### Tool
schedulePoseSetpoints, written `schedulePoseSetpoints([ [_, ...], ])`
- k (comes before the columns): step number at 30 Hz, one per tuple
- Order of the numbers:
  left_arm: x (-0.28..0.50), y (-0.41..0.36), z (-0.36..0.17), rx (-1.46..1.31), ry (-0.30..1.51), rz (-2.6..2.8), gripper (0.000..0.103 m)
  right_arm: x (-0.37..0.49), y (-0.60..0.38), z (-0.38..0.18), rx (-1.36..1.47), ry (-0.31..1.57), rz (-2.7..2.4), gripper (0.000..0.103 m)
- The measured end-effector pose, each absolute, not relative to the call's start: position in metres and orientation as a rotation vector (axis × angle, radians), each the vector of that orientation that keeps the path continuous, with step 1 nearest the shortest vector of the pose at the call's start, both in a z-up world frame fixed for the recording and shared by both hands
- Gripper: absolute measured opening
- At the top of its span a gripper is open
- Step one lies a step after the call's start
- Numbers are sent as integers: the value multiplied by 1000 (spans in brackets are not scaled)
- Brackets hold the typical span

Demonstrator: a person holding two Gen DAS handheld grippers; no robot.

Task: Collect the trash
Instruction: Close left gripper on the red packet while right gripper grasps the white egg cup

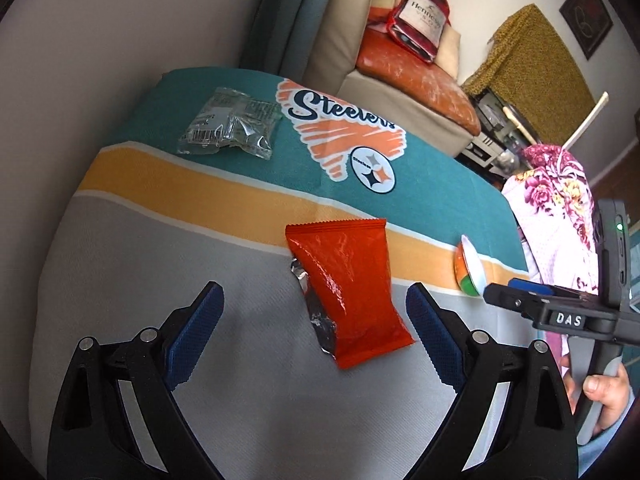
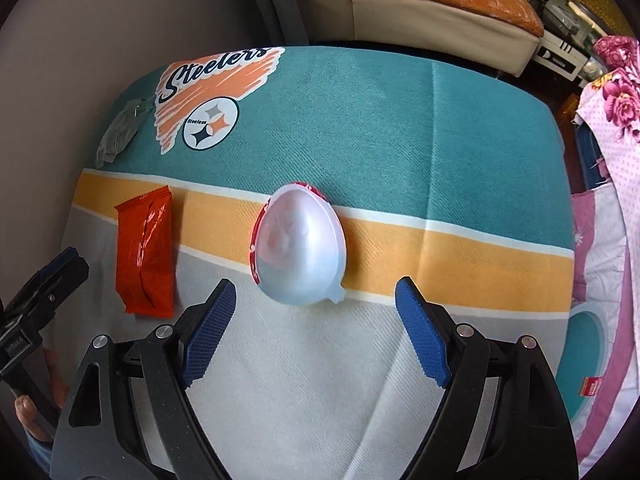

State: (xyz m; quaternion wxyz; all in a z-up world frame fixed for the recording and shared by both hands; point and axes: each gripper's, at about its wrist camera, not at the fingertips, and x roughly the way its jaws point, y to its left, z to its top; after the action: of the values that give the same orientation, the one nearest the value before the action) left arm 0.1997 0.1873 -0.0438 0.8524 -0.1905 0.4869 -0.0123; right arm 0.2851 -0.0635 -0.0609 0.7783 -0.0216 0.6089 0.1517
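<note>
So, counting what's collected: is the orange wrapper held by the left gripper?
No, the orange wrapper lies flat on the cloth between the open left gripper fingers.

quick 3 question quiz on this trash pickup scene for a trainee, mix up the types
1. True or false: the left gripper is shut on the orange wrapper.
2. Which item lies ahead of the right gripper? A) clear plastic bag B) egg-shaped plastic shell C) orange wrapper
3. Fill in: the trash lies on a striped ____ printed with a Steelers logo.

Key: 1 false, both grippers are open and hold nothing; 2 B; 3 cloth.
</note>
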Motion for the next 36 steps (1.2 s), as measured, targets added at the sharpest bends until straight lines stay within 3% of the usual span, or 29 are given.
schedulePoseSetpoints([
  [5,205,186,-50,-384,1039,-25,93,298,-53,-74,-43,1328,356,78],
  [6,206,185,-50,-386,1042,-25,93,298,-51,-76,-46,1328,362,69],
  [7,206,184,-52,-389,1044,-27,93,298,-50,-78,-49,1329,370,55],
  [8,207,182,-53,-390,1046,-29,93,298,-49,-79,-49,1334,371,52],
  [27,229,131,-77,-261,1119,4,92,264,-92,-50,-63,1224,333,51],
  [31,230,125,-77,-234,1115,2,82,259,-100,-48,-45,1214,328,52],
  [32,229,124,-77,-223,1110,10,71,257,-103,-48,-41,1210,324,52],
  [36,227,120,-74,-221,1107,-4,46,249,-114,-45,-16,1198,315,52],
])
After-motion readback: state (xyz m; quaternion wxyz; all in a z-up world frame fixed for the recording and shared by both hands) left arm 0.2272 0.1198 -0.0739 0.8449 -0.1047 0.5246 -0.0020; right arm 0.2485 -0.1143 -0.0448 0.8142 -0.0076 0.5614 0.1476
